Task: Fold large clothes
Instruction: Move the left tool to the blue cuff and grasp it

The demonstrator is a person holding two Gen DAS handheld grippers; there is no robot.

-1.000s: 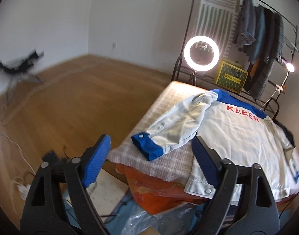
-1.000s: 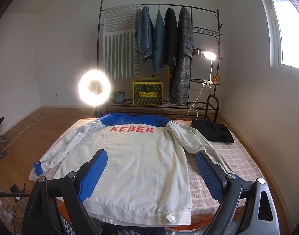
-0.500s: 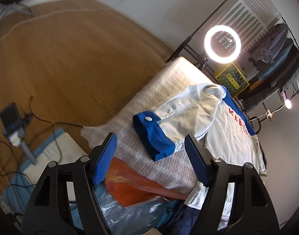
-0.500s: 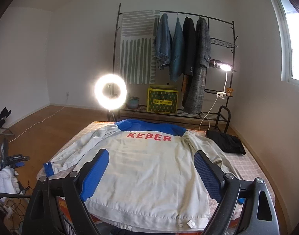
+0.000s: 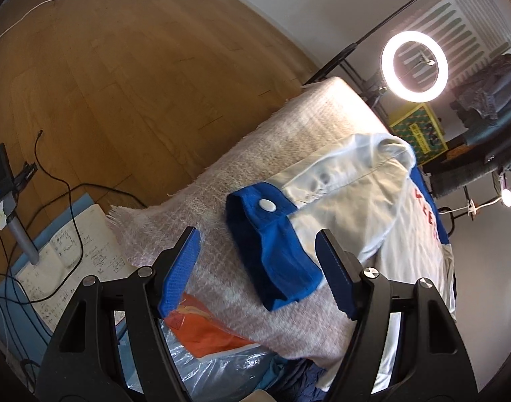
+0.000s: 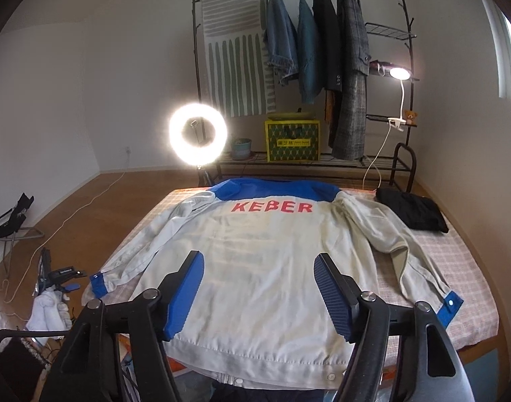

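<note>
A white jacket point(image 6: 265, 264) with blue shoulders and red letters KEBER lies back up, spread flat on the checked table cover point(image 6: 463, 261), both sleeves out to the sides. Its left sleeve ends in a blue cuff point(image 5: 272, 251) with a white snap. My left gripper point(image 5: 258, 251) is open, its jaws to either side of that cuff, close above it. My right gripper point(image 6: 258, 274) is open and empty, above the jacket's lower back near the hem. The right sleeve's blue cuff point(image 6: 451, 306) lies at the table's right edge.
A folded black garment point(image 6: 412, 209) lies at the table's far right corner. A lit ring light point(image 6: 198, 130) and a clothes rack point(image 6: 322, 67) stand behind the table. Cables, a notebook point(image 5: 71, 261) and a phone stand point(image 5: 0, 181) are on the floor at the left.
My left gripper has moved in toward the left sleeve's blue cuff, which now sits between its open jaws. My right gripper has shifted slightly, still above the jacket's back.
</note>
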